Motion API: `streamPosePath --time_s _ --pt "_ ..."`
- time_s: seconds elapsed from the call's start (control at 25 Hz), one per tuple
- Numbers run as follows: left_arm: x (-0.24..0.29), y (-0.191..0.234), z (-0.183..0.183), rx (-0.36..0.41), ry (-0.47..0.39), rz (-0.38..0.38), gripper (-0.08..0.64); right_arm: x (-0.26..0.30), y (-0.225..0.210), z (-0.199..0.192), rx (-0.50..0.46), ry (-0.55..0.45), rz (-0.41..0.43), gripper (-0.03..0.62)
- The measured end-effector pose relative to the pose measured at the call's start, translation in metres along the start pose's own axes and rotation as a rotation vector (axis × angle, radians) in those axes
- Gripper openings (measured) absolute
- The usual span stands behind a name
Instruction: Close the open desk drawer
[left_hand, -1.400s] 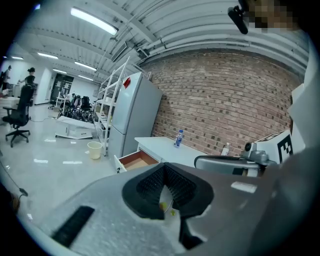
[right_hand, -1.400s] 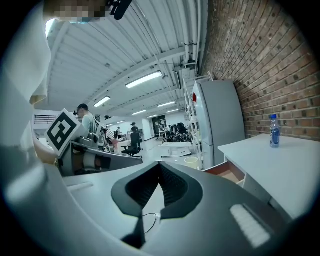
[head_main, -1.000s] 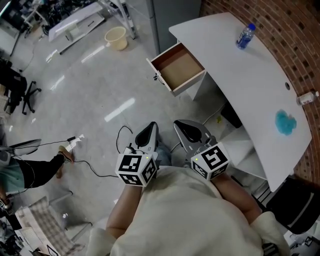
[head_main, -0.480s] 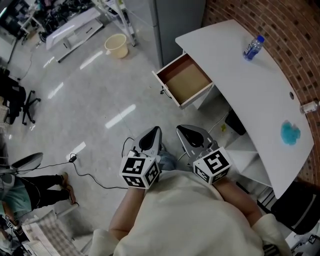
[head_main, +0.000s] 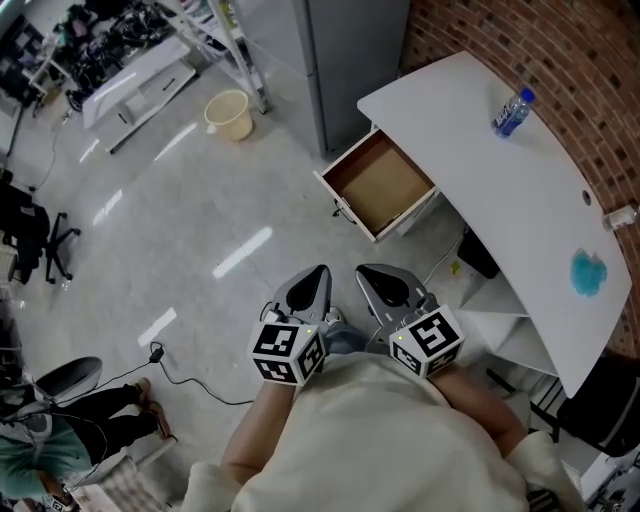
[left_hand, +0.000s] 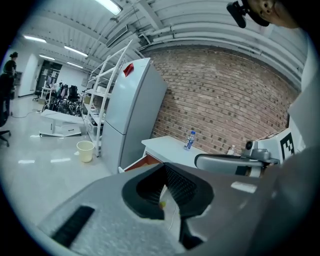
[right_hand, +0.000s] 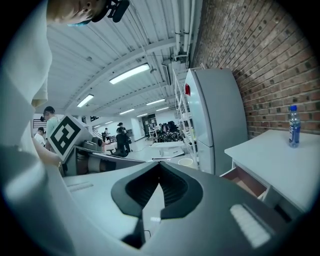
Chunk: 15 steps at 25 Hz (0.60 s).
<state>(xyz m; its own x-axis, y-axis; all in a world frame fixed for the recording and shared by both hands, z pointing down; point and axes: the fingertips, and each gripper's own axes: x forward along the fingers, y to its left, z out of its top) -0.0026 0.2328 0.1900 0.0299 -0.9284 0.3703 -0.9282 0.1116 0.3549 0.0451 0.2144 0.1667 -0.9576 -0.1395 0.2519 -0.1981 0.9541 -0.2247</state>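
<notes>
Drawer (head_main: 380, 187) has drawn closer, open at 12 o'clock. My left gripper (head_main: 320, 270) and right gripper (head_main: 364, 271) are pressed together, empty. Risk: an off-centre push skews it, jamming against the desk (head_main: 500, 190).

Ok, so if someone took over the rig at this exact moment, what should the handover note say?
Left hand-held gripper: shut, empty, held close to the body.
Right hand-held gripper: shut, empty, right beside the left one.
Drawer: pulled out of the white desk at the end near the fridge, ahead of both grippers, with nothing seen inside. Neither gripper touches it.
Done: nothing on the drawer yet.
Left: reach the drawer and push it fully in.
</notes>
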Motion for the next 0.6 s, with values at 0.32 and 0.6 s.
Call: streamPosePath --time_s 0.32,0.6 --pt "0.013 0.042 0.015 0.021 0.013 -0.045 0.003 0.043 -0.006 0.003 0.019 -0.015 -0.056 0.005" --pt "0.022 0.071 0.018 0.016 0.032 -0.058 0.003 0.062 -0.008 -0.001 0.037 -0.007 -0.091 0.005"
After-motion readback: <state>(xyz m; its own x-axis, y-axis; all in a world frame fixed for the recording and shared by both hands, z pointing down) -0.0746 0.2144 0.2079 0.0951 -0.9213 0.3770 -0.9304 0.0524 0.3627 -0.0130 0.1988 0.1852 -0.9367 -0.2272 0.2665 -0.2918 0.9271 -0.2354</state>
